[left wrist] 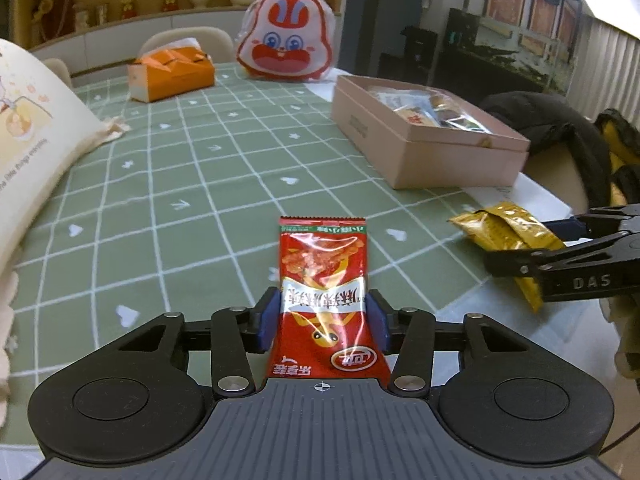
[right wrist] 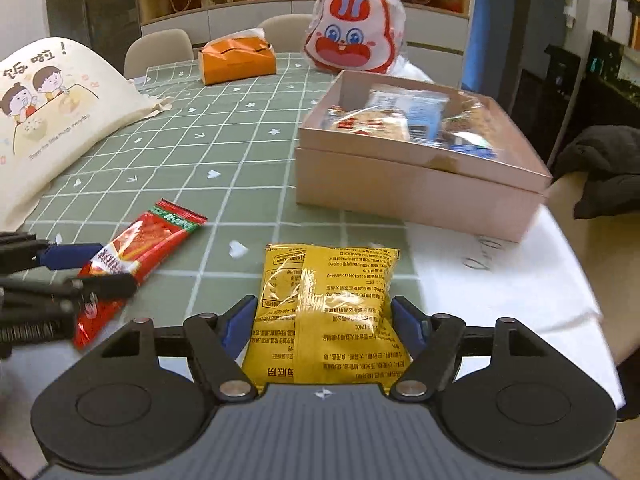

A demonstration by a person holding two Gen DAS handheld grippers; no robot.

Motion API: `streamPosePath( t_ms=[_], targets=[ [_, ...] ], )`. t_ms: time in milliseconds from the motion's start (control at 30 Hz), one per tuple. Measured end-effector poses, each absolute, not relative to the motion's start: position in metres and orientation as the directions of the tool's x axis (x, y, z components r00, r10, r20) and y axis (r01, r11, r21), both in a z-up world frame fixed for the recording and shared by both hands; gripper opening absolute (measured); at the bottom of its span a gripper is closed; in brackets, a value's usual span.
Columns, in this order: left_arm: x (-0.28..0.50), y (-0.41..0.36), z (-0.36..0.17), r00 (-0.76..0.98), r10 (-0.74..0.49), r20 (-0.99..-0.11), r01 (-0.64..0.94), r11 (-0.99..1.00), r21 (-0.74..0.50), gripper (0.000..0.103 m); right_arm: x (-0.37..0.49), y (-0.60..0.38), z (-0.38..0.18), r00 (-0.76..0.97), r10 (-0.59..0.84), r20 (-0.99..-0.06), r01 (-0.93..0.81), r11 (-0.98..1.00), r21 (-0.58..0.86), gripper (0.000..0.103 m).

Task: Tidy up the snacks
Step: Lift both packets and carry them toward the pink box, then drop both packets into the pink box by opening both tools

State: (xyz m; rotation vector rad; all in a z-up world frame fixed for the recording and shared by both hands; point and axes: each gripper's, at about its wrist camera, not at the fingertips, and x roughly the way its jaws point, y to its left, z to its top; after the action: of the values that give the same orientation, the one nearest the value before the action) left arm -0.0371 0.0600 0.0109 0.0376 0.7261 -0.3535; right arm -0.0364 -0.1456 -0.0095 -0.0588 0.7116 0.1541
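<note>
Left hand-held gripper (left wrist: 324, 318): blue pads clamped on the sides of a red packet (left wrist: 326, 300), which extends toward 12 o'clock over the green tabletop (left wrist: 200, 168). Right hand-held gripper (right wrist: 324, 322): pads pressed on a yellow packet (right wrist: 326, 312). The pink box (right wrist: 420, 184) of snacks lies at 1 o'clock.

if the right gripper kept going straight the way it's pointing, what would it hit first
Beyond the yellow packet already between the right gripper fingers, probably the green tablecloth, just short of the pink box; depth is unclear.
</note>
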Motion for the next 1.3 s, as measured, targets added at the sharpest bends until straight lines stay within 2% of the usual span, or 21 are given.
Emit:
streamPosePath(
  t_ms=[133, 233, 433, 500, 600, 733, 800, 833, 900, 1000, 1133, 1233, 1300],
  targets=[
    [-0.052, 0.048, 0.015, 0.691, -0.322, -0.647, 0.362, 0.929, -0.076, 0.049, -0.054, -0.170, 0.000, 0.765, 0.119, -0.633, -0.142, 0.990, 0.014, 0.073],
    [-0.059, 0.041, 0.039, 0.712, -0.371, -0.597, 0.390, 0.915, -0.104, 0.048, -0.067, -0.185, 0.016, 0.793, 0.127, -0.596, -0.136, 0.990, 0.030, 0.072],
    [-0.037, 0.019, 0.153, 0.831, -0.444, -0.334, 0.449, 0.891, -0.068, 0.049, -0.079, -0.218, 0.118, 0.916, 0.147, -0.373, -0.146, 0.989, 0.031, 0.073],
    [-0.012, 0.002, 0.177, 0.819, -0.483, -0.309, 0.482, 0.872, -0.084, 0.050, -0.072, -0.228, 0.153, 0.942, 0.150, -0.301, -0.147, 0.989, 0.033, 0.073],
    [0.044, -0.024, 0.188, 0.785, -0.520, -0.336, 0.487, 0.854, -0.184, 0.050, -0.048, -0.237, 0.183, 0.960, 0.123, -0.252, -0.118, 0.992, 0.033, 0.073],
    [0.120, -0.051, 0.147, 0.692, -0.600, -0.401, 0.478, 0.798, -0.368, 0.055, 0.003, -0.248, 0.191, 0.955, 0.114, -0.274, -0.100, 0.993, 0.066, 0.073],
    [0.156, -0.069, 0.103, 0.619, -0.598, -0.509, 0.462, 0.801, -0.380, 0.054, 0.031, -0.249, 0.181, 0.946, 0.103, -0.306, -0.086, 0.994, 0.071, 0.073],
    [0.166, -0.072, 0.088, 0.603, -0.591, -0.536, 0.464, 0.806, -0.367, 0.053, 0.047, -0.249, 0.174, 0.939, 0.096, -0.331, -0.075, 0.994, 0.075, 0.073],
    [0.174, -0.068, 0.071, 0.597, -0.598, -0.534, 0.458, 0.801, -0.385, 0.052, 0.081, -0.251, 0.153, 0.915, 0.090, -0.394, -0.058, 0.994, 0.091, 0.073],
    [0.174, -0.043, 0.072, 0.637, -0.598, -0.487, 0.419, 0.799, -0.432, 0.052, 0.120, -0.251, 0.117, 0.876, 0.097, -0.472, -0.051, 0.993, 0.110, 0.073],
    [0.165, -0.009, 0.074, 0.715, -0.509, -0.479, 0.319, 0.848, -0.424, 0.052, 0.151, -0.246, 0.081, 0.827, 0.140, -0.544, -0.058, 0.985, 0.165, 0.073],
    [0.144, 0.008, 0.068, 0.721, -0.498, -0.482, 0.313, 0.854, -0.415, 0.052, 0.151, -0.244, 0.072, 0.811, 0.167, -0.561, -0.047, 0.974, 0.222, 0.074],
    [0.125, 0.014, 0.065, 0.724, -0.484, -0.491, 0.323, 0.867, -0.378, 0.052, 0.140, -0.238, 0.073, 0.822, 0.143, -0.552, -0.017, 0.974, 0.228, 0.079]
  ],
)
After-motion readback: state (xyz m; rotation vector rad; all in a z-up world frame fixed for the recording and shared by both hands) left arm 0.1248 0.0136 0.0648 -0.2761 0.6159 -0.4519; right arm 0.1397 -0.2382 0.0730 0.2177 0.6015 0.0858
